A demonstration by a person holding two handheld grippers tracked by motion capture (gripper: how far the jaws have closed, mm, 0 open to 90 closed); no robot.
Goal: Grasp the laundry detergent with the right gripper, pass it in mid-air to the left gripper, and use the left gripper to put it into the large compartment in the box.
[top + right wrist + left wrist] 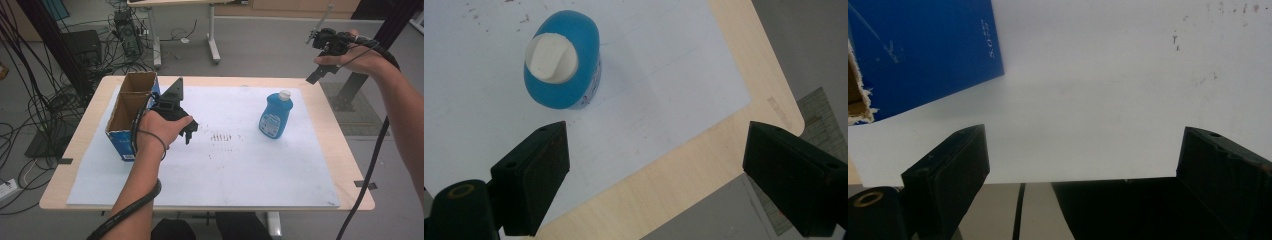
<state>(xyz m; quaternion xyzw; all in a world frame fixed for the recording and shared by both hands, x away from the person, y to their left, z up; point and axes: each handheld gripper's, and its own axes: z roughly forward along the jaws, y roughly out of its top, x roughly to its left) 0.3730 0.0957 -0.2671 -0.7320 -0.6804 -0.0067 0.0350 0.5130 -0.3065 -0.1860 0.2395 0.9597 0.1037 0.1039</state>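
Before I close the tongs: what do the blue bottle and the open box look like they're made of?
The blue bottle looks like smooth, slightly glossy plastic with a white cap and printed label. The box looks like cardboard: brown raw inside, torn fibrous edge in the left gripper view, and a blue printed outer face.

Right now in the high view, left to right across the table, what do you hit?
Cardboard box → left gripper → blue bottle → right gripper, held up past the table's far right corner.
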